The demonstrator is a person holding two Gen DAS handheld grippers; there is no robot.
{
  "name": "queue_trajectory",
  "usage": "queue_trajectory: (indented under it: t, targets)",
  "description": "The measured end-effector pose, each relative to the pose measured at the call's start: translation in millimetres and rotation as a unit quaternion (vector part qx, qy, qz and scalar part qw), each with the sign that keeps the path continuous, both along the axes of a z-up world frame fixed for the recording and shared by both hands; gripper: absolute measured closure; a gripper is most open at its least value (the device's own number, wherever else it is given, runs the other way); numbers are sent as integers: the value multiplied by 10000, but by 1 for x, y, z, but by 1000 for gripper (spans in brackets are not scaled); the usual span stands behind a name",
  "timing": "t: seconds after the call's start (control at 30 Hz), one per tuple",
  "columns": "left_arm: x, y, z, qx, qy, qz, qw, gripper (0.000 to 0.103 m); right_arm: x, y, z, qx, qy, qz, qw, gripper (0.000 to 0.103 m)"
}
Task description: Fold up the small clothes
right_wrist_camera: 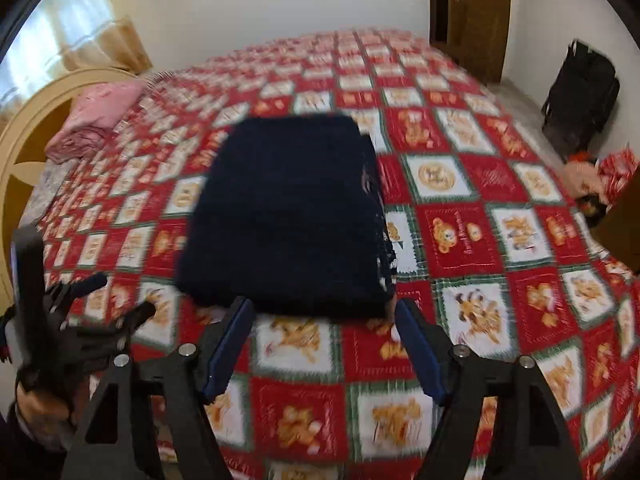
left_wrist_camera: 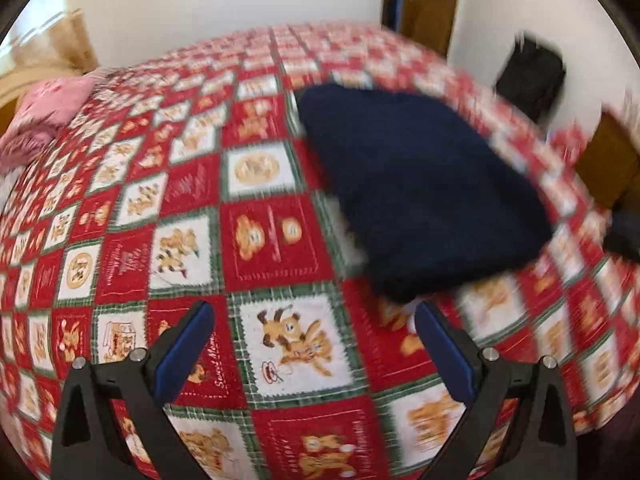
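Your right gripper sits nearest the lens with its blue-padded fingers spread wide and nothing between them; they hang just short of the near edge of the navy garment, not touching it as far as you can see. Your left gripper is also spread wide and empty, its fingers over the bedspread, with the garment's near corner just beyond the right finger.

That garment lies folded into a thick dark block on the red, white and green patchwork bedspread, near the middle of the bed. Its right edge looks ragged or lacy, but blur keeps you from telling more.

From the right wrist view your left gripper shows at the near left, smeared by motion, with a hand partly cut off at the frame's edge. Both views are blurred, most heavily towards the right of the left wrist view.

Far left, a pink cloth lies folded at the bed's head. A black bag stands against the far right wall; its contents are hidden.
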State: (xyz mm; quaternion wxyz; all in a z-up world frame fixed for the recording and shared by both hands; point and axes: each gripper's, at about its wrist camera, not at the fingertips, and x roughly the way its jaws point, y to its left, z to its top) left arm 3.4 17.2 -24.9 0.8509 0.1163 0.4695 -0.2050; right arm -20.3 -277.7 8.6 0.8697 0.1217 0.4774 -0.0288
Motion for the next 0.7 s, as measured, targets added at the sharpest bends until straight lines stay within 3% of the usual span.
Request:
queue_trajectory:
  t: [0.07,0.23,0.33,0.43,0.7]
  targets:
    - [10,-7,-10,74,226,-112,9997,2,23,-22,-5,284,-169,-173,9993,29]
    - [41,-30,7,-338,457,-43,9984,2,55,-50,-19,356,-339,-682,9965,29]
    - [50,-49,17,-384,213,-119,9990,2,58,-50,-25,224,-421,-610,9970,35]
    - [57,-71,21,-145,-247,-154,9995,2,62,-57,-32,335,-548,-687,9956,35]
    - [97,-99,7,-12,-435,165,9989,2,84,-72,-41,645,-745,-892,9911,35]
